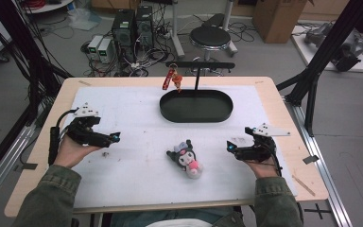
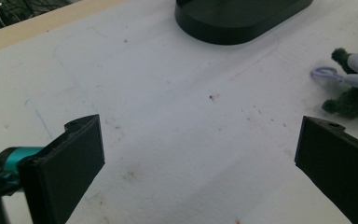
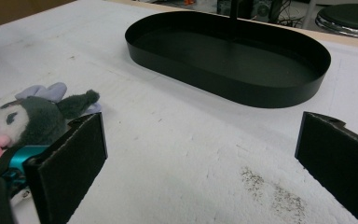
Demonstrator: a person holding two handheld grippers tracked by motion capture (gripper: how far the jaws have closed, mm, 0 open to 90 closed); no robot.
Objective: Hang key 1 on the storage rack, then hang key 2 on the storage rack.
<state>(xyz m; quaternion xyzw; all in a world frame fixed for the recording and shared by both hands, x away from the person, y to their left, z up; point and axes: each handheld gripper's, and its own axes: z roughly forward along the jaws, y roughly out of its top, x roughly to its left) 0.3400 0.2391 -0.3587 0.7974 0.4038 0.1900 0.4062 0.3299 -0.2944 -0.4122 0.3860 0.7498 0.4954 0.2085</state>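
Note:
A small dark plush toy [image 1: 186, 158] with a white face, lilac ears and a pink body lies on the white mat [image 1: 123, 179], between the two grippers. My left gripper [image 1: 116, 137] rests on the mat to its left, open, with nothing between its jaws. My right gripper [image 1: 229, 145] sits to the plush's right, also open and empty. In the left gripper view [image 2: 198, 158] the plush [image 2: 354, 88] lies ahead at the right edge. In the right gripper view [image 3: 200, 158] the plush [image 3: 28, 116] lies just beyond the left jaw.
A black oval tray [image 1: 170, 112] stands at the back of the mat, with a T-shaped stand [image 1: 201, 65] rising from it. A red keychain [image 1: 171, 79] hangs from the stand's bar. The tray [image 3: 191, 74] is empty. A stool [image 1: 210, 37] and computer towers [image 1: 132, 26] stand on the floor beyond.

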